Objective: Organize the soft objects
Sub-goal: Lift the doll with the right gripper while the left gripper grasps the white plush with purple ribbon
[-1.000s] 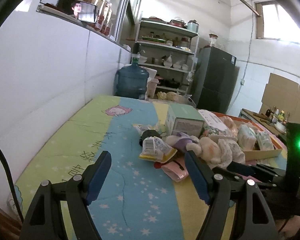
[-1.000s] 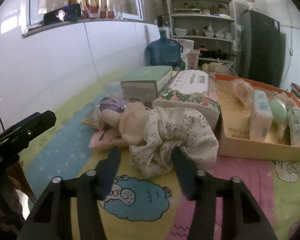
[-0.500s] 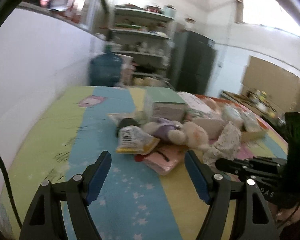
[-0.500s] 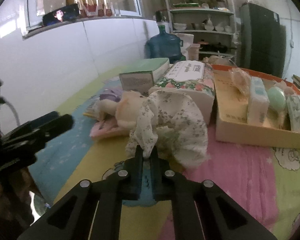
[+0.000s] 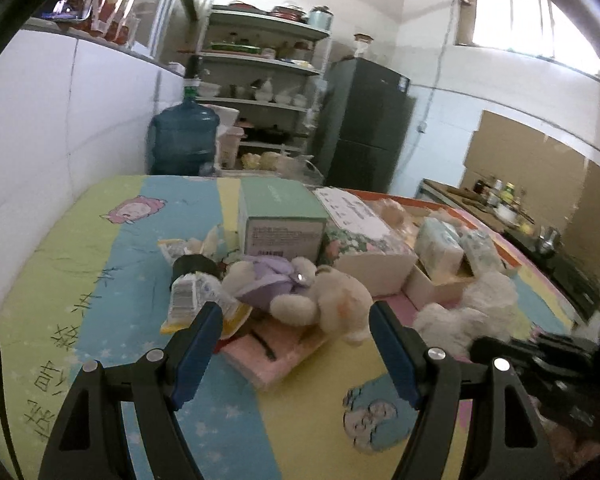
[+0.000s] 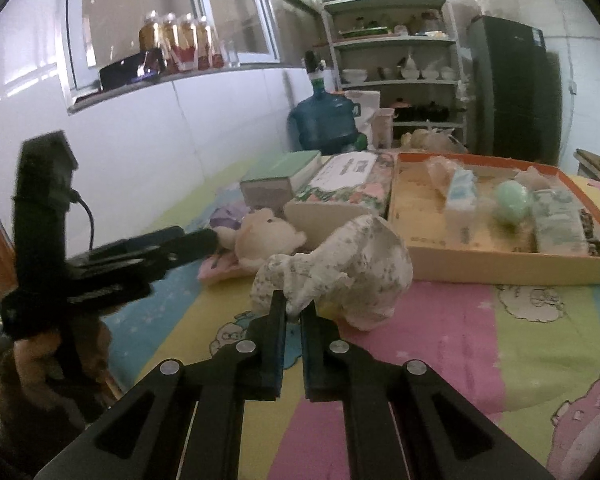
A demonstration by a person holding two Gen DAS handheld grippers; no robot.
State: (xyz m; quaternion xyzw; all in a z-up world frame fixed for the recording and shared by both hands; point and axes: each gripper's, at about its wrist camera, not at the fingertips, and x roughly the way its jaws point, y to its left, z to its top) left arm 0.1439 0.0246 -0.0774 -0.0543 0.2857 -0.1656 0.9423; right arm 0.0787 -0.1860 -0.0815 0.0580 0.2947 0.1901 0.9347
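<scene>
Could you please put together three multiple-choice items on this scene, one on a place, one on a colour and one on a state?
1. Where does the mint-green ball lie?
A. In the orange-rimmed tray
B. On the shelf
C. Under the plush toy

2. What colour is the box behind the plush toy?
A. Red
B. Green
C. Black

3. How do the right gripper's jaws stand?
A. Wide open, nothing between them
B. Shut on the floral cloth
C. Shut on the plush toy

Key: 1 A, the mint-green ball sits among packets inside the tray. 2 B, the box behind the plush toy has a green top. 3 B, the right gripper pinches a fold of the floral cloth.
</scene>
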